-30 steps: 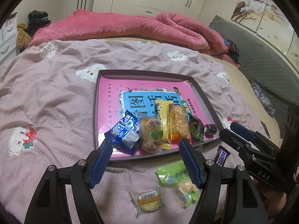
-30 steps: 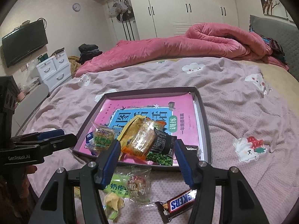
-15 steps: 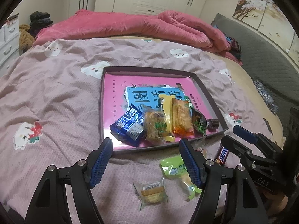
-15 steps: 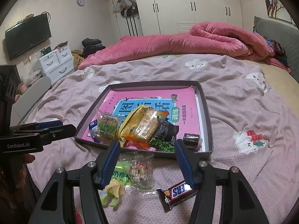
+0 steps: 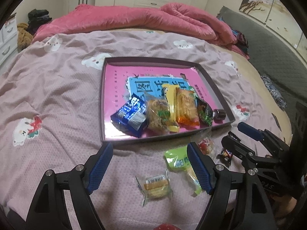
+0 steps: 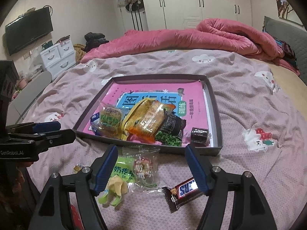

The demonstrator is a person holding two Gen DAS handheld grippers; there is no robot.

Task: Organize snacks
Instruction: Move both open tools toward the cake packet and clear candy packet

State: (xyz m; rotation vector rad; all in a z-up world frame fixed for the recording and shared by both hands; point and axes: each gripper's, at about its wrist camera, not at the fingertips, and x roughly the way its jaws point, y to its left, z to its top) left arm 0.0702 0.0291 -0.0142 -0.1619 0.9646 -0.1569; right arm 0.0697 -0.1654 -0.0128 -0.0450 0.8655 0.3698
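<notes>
A dark tray (image 5: 101, 103) on the bed holds a pink book and several snacks: a blue packet (image 5: 130, 115), a clear-wrapped pastry (image 5: 159, 115), an orange packet (image 5: 186, 105) and a green pea packet (image 5: 205, 113). In front of the tray lie a small cake pack (image 5: 155, 184), a green packet (image 6: 120, 174), a clear pack with a red sweet (image 6: 143, 167) and a Snickers bar (image 6: 184, 191). My left gripper (image 5: 149, 147) hovers over the cake pack, jaws opening, nothing between them. My right gripper (image 6: 151, 149) hovers over the green and clear packs, jaws opening, gripping nothing.
The bed has a lilac cover (image 5: 57, 95) with cartoon prints and a rolled pink quilt (image 6: 191, 36) at the back. White drawers (image 6: 57, 57) and a wall television (image 6: 28, 32) stand to the left. A grey headboard (image 5: 272, 53) runs along the right.
Both grippers' jaws have spread wider. Both views now show more of the bed in front of the tray, and the Snickers bar is in fuller view. The snacks lie where they were.
</notes>
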